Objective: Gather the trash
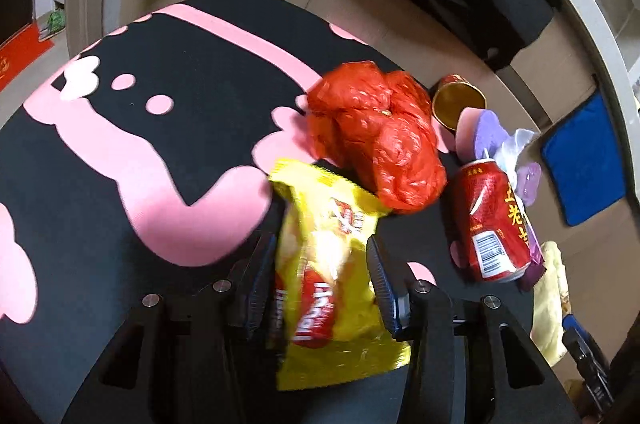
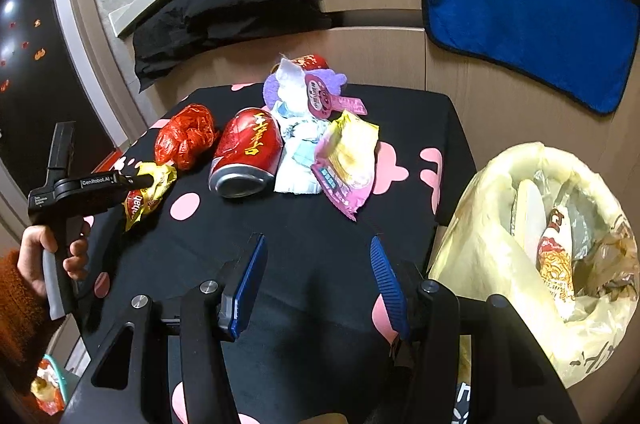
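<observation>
Left claw [image 1: 320, 264] clamping yellow snack bag [image 1: 328, 264], red plastic bag [image 1: 372, 140] beyond, red can [image 1: 492, 220] right

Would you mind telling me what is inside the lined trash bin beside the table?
The trash bin, lined with a pale yellow bag, holds a red-printed snack wrapper, a whitish flat piece and crumpled clear plastic. Whatever lies deeper is covered by these.

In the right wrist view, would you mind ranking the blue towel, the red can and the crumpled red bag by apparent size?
1. blue towel, clearly largest, though it hangs farther back.
2. red can.
3. crumpled red bag, only slightly smaller than the can.
</observation>
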`<state>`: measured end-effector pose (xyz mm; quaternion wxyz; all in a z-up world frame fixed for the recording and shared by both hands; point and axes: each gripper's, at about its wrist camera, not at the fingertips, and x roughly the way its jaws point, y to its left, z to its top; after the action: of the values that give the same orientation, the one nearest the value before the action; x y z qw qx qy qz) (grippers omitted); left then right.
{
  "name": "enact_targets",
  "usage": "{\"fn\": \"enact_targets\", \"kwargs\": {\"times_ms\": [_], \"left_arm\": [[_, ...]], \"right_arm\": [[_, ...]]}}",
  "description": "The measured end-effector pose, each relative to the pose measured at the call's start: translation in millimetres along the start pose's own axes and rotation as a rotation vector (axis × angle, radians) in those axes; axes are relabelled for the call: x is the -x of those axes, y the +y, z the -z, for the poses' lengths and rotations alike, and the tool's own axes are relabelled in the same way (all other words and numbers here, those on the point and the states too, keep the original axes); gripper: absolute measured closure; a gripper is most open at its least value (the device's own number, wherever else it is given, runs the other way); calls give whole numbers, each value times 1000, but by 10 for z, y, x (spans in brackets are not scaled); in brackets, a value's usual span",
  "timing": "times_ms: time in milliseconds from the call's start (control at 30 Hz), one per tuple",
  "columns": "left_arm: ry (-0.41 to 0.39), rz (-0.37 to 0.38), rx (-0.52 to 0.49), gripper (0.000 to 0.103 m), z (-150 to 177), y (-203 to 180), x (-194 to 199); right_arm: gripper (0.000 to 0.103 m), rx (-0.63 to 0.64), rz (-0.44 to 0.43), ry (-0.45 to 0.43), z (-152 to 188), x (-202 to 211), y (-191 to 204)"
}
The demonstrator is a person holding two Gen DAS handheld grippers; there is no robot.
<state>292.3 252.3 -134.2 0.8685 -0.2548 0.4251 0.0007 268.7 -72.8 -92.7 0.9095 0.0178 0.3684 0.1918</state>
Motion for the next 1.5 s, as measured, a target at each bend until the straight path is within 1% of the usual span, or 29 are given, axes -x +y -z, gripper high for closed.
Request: {"fn": "enact_targets", "kwargs": {"times_ms": [33, 67, 100, 233, 367, 433, 500, 600, 700, 800, 833, 900, 967, 1067, 1167, 1233, 1300, 1333, 1400, 1500], "left_arm": [[-12, -6, -10, 69, 10, -37, 4], [-11, -13, -28, 88, 19, -82, 0], [-6, -13, -42, 91, 30, -116, 0], [-25, 6, -92, 91, 153, -298, 134], [-62, 49, -116, 91, 236, -371, 361], [-96, 48, -112, 91, 244, -339, 496], [-119, 54, -92, 91, 233, -261, 602], [-121, 75, -67, 91, 220, -125, 684], [-121, 78, -48, 91, 221, 9, 743], [-122, 82, -20, 91, 227, 129, 757], [-121, 80, -10, 91, 229, 166, 750], [-114, 80, 6, 91, 237, 235, 735], [-105, 78, 17, 91, 242, 281, 710], [-91, 78, 30, 91, 257, 323, 670], [-81, 84, 41, 91, 264, 347, 642], [-79, 82, 43, 91, 266, 348, 635], [-78, 82, 42, 91, 261, 338, 632], [-78, 82, 40, 91, 258, 331, 628], [-80, 87, 33, 91, 249, 292, 629], [-97, 92, 7, 91, 244, 194, 661]], "right_arm": [[52, 2, -5, 2, -4, -6, 8], [52, 10, -14, 4, -22, -19, 27], [52, 18, -22, 4, -40, -26, 51], [52, 74, -52, -3, -204, -109, 207], [52, 141, -81, -22, -507, -307, 430], [52, 166, -91, -21, -636, -454, 540], [52, 177, -94, 2, -740, -643, 622], [52, 166, -84, 37, -827, -923, 681], [52, 178, -35, 54, -855, -1128, 761], [51, 158, -36, 86, -860, -1297, 812], [50, 152, -43, 85, -849, -1326, 821], [42, 144, -55, 71, -816, -1344, 868], [41, 149, -71, 78, -785, -1389, 916], [41, 124, -143, 135, -735, -1524, 961], [41, 123, -147, 142, -709, -1594, 1023], [42, 147, -138, 131, -707, -1596, 1072], [53, 183, -141, 123, -711, -1587, 1128], [55, 202, -137, 121, -714, -1577, 1155], [56, 242, -99, 113, -710, -1534, 1197], [56, 260, -94, 81, -706, -1361, 1176]]}}
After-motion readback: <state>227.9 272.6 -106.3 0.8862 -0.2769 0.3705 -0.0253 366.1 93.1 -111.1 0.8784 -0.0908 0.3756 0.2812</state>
